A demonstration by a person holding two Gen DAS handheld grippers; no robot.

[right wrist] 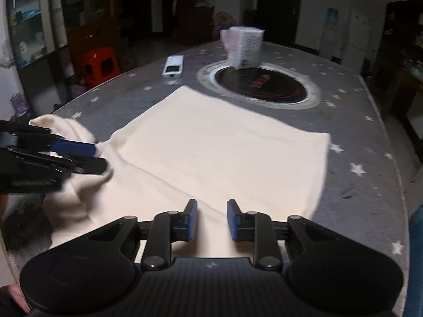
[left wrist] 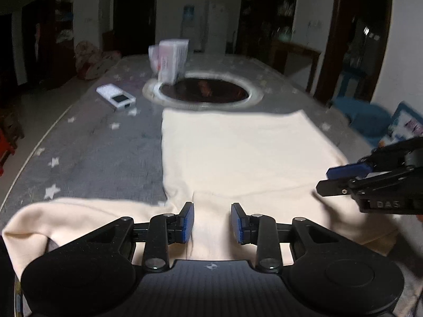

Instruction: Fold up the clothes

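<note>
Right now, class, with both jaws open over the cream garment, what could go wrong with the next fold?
1. The left sleeve lies bunched near the table edge, so it may slip off or fold in crooked.
2. The left gripper and right gripper hover close over the garment; their jaws could collide.
3. A hard drag might push the cloth toward the white device.
</note>
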